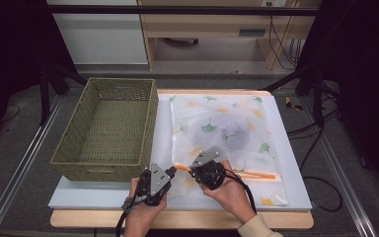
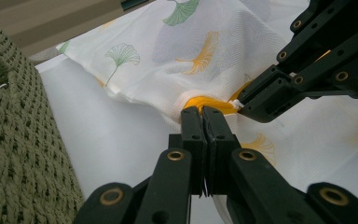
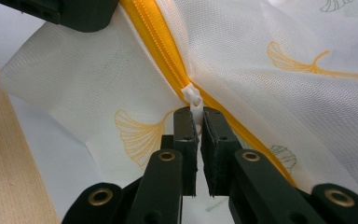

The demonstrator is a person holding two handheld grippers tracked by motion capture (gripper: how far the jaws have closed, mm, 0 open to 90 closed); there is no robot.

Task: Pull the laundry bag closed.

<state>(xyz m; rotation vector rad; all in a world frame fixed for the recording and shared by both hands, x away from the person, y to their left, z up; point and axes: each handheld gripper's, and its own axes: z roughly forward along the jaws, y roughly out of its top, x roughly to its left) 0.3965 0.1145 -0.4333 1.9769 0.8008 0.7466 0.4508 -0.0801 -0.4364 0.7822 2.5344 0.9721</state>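
A white mesh bag (image 1: 227, 123) printed with green and orange leaves lies flat on the white tabletop (image 1: 103, 195), something dark showing faintly through it. An orange zipper (image 1: 256, 174) runs along its near edge. My left gripper (image 1: 172, 171) is shut on the bag's fabric at the zipper's left end (image 2: 205, 101), as the left gripper view (image 2: 203, 112) shows. Just to its right, my right gripper (image 1: 192, 171) is shut on the white zipper pull (image 3: 196, 102), pinched between its jaws (image 3: 199, 114). The zipper (image 3: 158, 37) appears closed beyond the pull.
A green woven basket (image 1: 108, 163) stands to the left of the bag, close beside my left hand (image 2: 18, 140). The table's wooden front edge (image 3: 4, 163) runs just behind the grippers. Cables and dark frame posts lie off the table's right side.
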